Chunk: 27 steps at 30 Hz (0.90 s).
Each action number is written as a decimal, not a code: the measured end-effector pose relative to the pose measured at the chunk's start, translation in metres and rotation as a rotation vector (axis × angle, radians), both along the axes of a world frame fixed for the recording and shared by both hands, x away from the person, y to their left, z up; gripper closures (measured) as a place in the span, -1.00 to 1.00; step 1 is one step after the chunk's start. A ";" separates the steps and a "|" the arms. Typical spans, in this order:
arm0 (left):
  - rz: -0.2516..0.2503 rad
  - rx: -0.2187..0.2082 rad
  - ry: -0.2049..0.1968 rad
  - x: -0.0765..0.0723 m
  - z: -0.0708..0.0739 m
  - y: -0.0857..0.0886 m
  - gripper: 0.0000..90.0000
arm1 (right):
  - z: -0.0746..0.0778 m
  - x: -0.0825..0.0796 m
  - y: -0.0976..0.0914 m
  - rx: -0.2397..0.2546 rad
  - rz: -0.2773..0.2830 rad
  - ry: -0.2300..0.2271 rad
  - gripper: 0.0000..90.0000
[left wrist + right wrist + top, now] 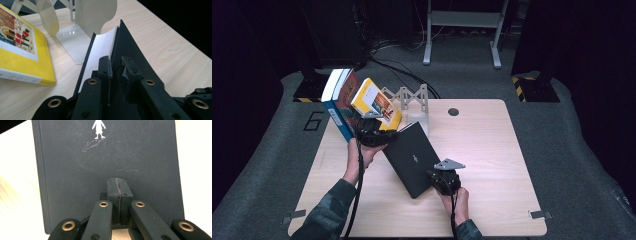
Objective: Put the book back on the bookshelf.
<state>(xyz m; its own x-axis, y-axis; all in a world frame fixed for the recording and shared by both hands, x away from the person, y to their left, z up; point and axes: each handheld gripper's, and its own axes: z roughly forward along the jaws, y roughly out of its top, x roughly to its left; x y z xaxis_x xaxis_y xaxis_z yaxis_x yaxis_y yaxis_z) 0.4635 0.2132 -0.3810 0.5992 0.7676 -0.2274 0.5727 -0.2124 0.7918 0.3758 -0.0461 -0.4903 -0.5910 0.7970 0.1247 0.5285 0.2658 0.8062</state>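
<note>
The black book is half raised off the table, not yet stood in the metal bookend rack, where a yellow book and a blue book already lean. The left gripper pinches its cover edge; the right gripper, jaws closed together, presses its near end. It's a matte, scuffed hardback bearing a small white figure

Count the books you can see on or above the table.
3. The black book lies tilted mid-table, held by the left gripper; the yellow book and the blue-spined book lean at the table's far left by the metal bookend. Others may hide behind them.
</note>
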 end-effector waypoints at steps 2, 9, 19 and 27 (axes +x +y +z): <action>-0.009 0.013 -0.016 -0.002 0.003 -0.002 0.74 | -0.001 0.001 -0.001 0.009 0.001 0.005 1.00; -0.027 0.044 -0.054 -0.006 0.015 -0.010 0.77 | -0.002 0.004 0.003 0.017 -0.004 -0.002 1.00; -0.040 0.054 -0.077 -0.009 0.022 -0.016 0.78 | -0.004 0.006 0.006 0.027 -0.011 -0.007 1.00; -0.035 0.058 -0.085 -0.011 0.023 -0.012 0.78 | -0.004 0.011 0.011 0.018 -0.004 -0.012 1.00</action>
<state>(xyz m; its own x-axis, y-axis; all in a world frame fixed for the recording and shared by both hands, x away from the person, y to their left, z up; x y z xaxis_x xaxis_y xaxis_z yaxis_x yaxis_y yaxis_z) 0.4523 0.2013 -0.3577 0.6407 0.7566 -0.1306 0.4959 -0.2780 0.8227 0.3865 -0.0355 -0.4939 -0.5892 0.7972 0.1317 0.5196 0.2490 0.8173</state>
